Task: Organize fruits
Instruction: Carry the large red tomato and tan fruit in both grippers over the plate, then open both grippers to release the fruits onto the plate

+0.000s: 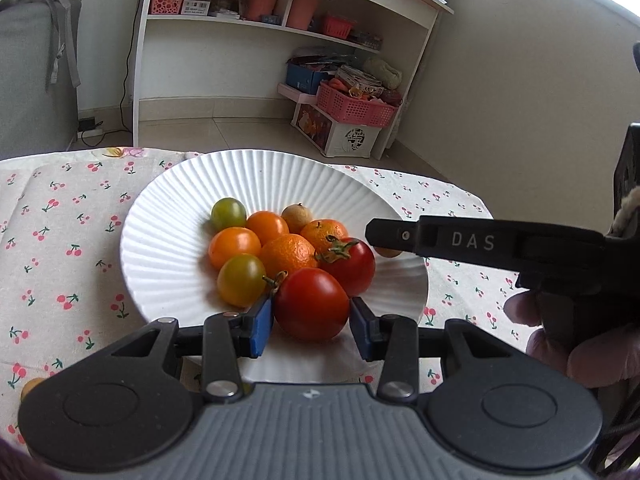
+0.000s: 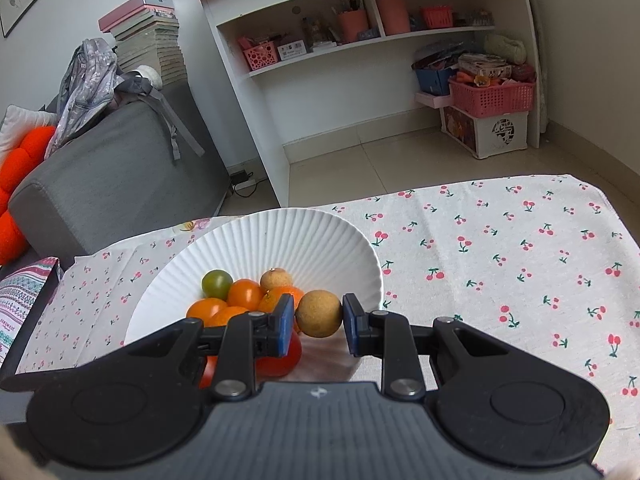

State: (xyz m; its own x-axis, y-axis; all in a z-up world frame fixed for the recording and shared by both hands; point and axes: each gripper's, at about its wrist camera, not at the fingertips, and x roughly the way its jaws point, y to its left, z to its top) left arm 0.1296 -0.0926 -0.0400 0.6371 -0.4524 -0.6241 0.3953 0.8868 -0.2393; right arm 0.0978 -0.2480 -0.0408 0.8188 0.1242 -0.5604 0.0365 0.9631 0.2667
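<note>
The left gripper (image 1: 311, 316) clamps a red tomato (image 1: 311, 303) and the right gripper (image 2: 319, 322) a tan longan (image 2: 319, 313) over the white plate (image 1: 168, 216) crowded with fruit, on the cherry-print cloth (image 2: 500, 248), shelving (image 2: 320, 92) beyond.

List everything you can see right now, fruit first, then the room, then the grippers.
red tomatoes: 2, red; one between the left gripper's pads, one behind it on the plate
orange tomatoes: 2, orange, plate centre
green tomatoes: 2, greenish, plate's left side
mandarins: 2, orange, plate centre
longans: 2, tan; one in the right gripper, one at the pile's back
plate: 1, white ribbed, on the tablecloth
tablecloth: 1, white with cherries
shelf unit: 1, white, back wall
basket: 1, pink, on a box
sofa: 1, grey
left gripper: 1, black
right gripper: 1, black
</note>
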